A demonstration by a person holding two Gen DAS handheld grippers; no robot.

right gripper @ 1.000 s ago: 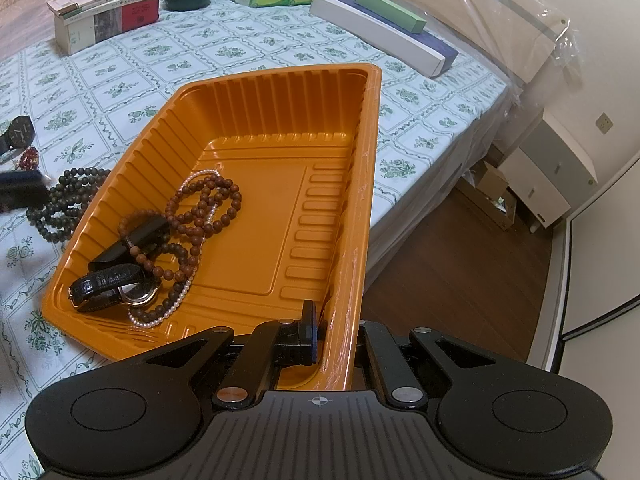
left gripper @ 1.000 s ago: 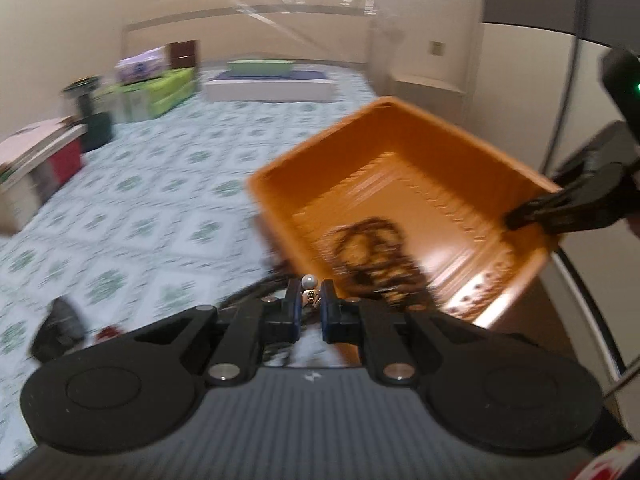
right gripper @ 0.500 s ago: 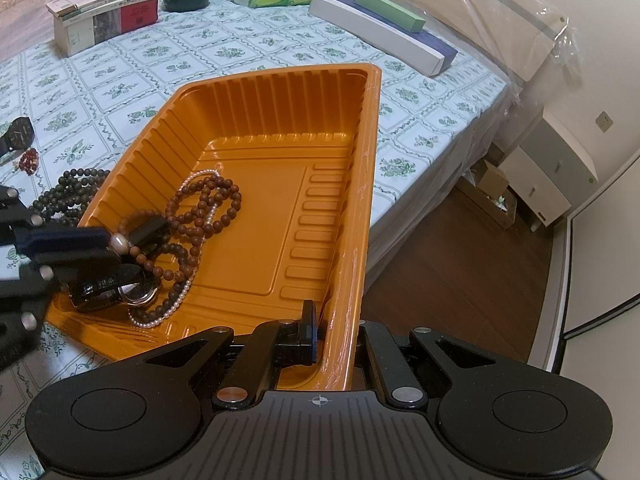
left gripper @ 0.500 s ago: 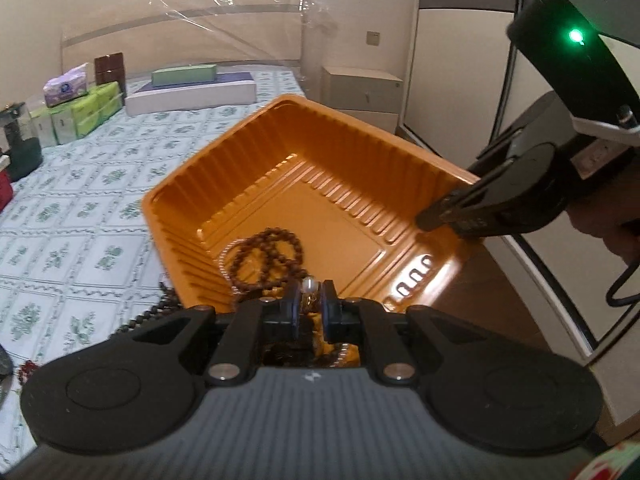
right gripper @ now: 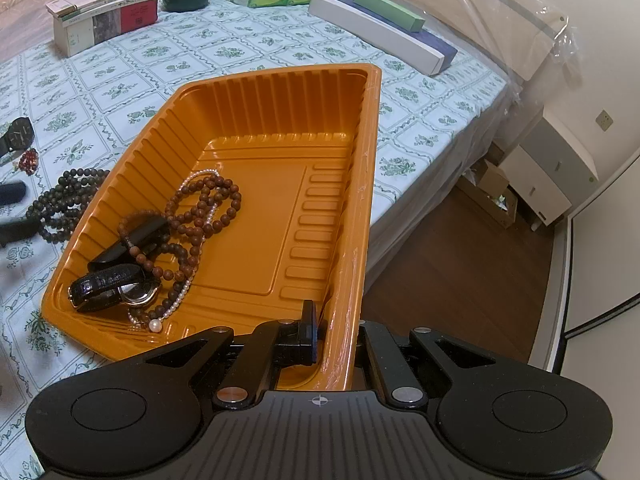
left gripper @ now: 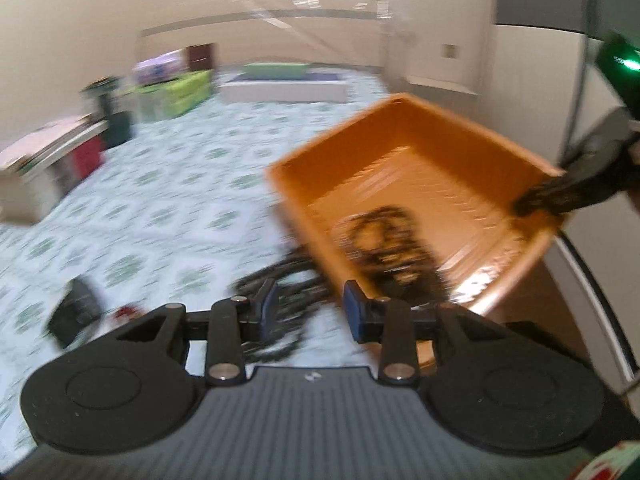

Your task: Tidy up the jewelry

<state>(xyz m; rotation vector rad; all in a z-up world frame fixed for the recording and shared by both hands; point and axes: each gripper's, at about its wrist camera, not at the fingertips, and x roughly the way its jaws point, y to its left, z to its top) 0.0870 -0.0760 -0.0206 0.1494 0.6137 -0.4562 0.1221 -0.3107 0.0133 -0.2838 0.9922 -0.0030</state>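
Left hand-held gripper point(left gripper: 308, 308) has just been opening, nothing between its jaws; the pearl necklace point(right gripper: 182, 288) now lies in the orange tray point(right gripper: 256, 92) on the bed. Right hand-held gripper point(right gripper: 336, 332) clamps the tray rim. Dark bead strand point(right gripper: 64, 200) remains outside

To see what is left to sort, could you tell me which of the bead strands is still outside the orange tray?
The dark bead strand lies on the bedspread left of the orange tray; the brown bead strand and the pearl strand are already inside.

far half of the orange tray point(right gripper: 272, 216) lies bare; jewelry point(right gripper: 168, 240) crowds its near-left corner.
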